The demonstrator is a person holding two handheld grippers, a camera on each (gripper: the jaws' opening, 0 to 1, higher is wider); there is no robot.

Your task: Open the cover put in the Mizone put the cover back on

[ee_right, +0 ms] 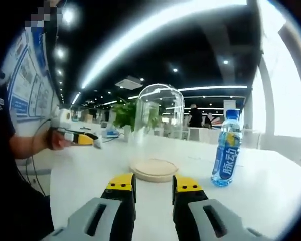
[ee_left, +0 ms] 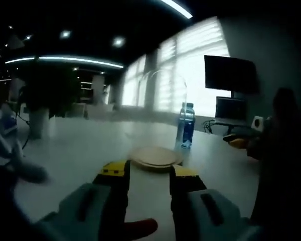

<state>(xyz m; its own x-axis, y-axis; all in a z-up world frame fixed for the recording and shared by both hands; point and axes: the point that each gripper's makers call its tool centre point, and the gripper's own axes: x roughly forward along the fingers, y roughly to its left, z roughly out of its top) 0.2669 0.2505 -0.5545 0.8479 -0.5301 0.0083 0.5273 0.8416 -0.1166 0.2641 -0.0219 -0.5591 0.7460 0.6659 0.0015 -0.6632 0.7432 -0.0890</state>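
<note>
1. Left claw point(ee_left: 149, 173): yellow-tipped jaws apart, nothing between them, hovering above the white surface point(ee_left: 80, 150), aimed at the round wooden base point(ee_left: 155, 156).
2. Right claw point(ee_right: 153, 183): jaws apart, holding nothing, low over the surface point(ee_right: 271, 186), pointed at the wooden base point(ee_right: 153, 169).
3. Glass dome cover point(ee_right: 158, 118): clear, bell-shaped, seen in the right gripper view above and behind the base; cannot tell whether resting on the surface or raised. Faint in the left gripper view point(ee_left: 163, 100), against the bright window blinds point(ee_left: 190, 65).
4. Mizone bottle point(ee_right: 227, 149): upright on the surface, blue label, blue cap, just right of the base, apart from it. In the left gripper view point(ee_left: 185, 125), standing behind the base.
5. Other gripper point(ee_right: 78, 136): yellow-tipped, held in a person's hand point(ee_right: 57, 138) at the left of the right gripper view.
6. Dark monitor point(ee_left: 230, 75): far right of the left gripper view.
7. Potted green plant point(ee_right: 124, 114): beyond the dome.
</note>
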